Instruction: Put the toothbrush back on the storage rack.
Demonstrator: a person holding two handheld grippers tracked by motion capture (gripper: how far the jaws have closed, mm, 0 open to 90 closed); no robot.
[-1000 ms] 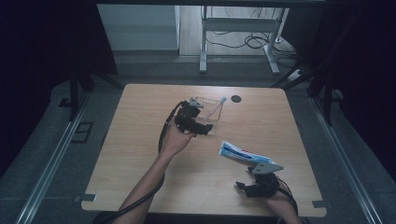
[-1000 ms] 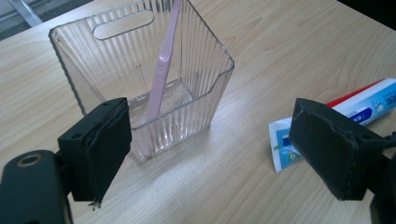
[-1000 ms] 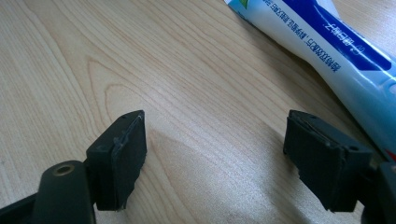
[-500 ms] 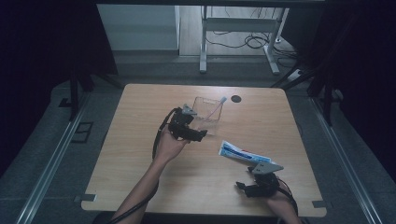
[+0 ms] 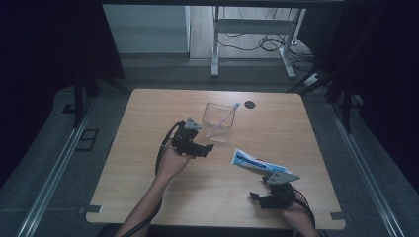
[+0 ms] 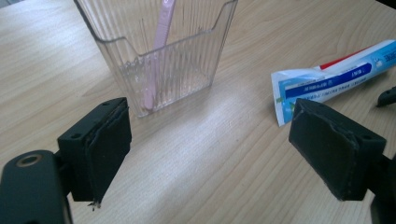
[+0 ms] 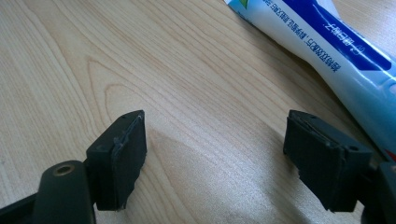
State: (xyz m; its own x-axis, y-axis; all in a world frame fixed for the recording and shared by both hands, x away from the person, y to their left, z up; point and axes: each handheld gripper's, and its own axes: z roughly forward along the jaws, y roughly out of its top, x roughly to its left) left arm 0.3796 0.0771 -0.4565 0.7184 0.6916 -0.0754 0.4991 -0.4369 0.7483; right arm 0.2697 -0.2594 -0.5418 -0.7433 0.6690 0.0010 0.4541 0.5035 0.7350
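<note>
A clear ribbed cup [image 5: 218, 129] stands upright on the wooden table [image 5: 148, 113] with a pink toothbrush [image 5: 228, 116] leaning inside it. My left gripper [image 5: 206, 148] hovers just near-left of the cup, open and empty. In the left gripper view the cup [image 6: 187, 60] and toothbrush [image 6: 161, 42] lie beyond my left gripper [image 6: 210, 149], apart from it. A blue and white toothpaste tube [image 5: 257, 162] lies flat to the right. My right gripper [image 5: 254, 196] rests near the front edge, open, with bare wood between its jaws; the tube [image 7: 336, 46] lies beyond its right jaw.
A small dark round hole [image 5: 250, 104] sits near the table's far edge. Bare wood spreads across the table's left half [image 5: 143, 163]. The toothpaste tube's flat end [image 6: 289, 93] points toward the left gripper. A metal desk frame [image 5: 252, 29] stands on the floor beyond.
My left gripper has drawn back from the cup toward the near side and sunk lower, leaving the toothbrush in the cup. The right gripper has stayed where it was.
</note>
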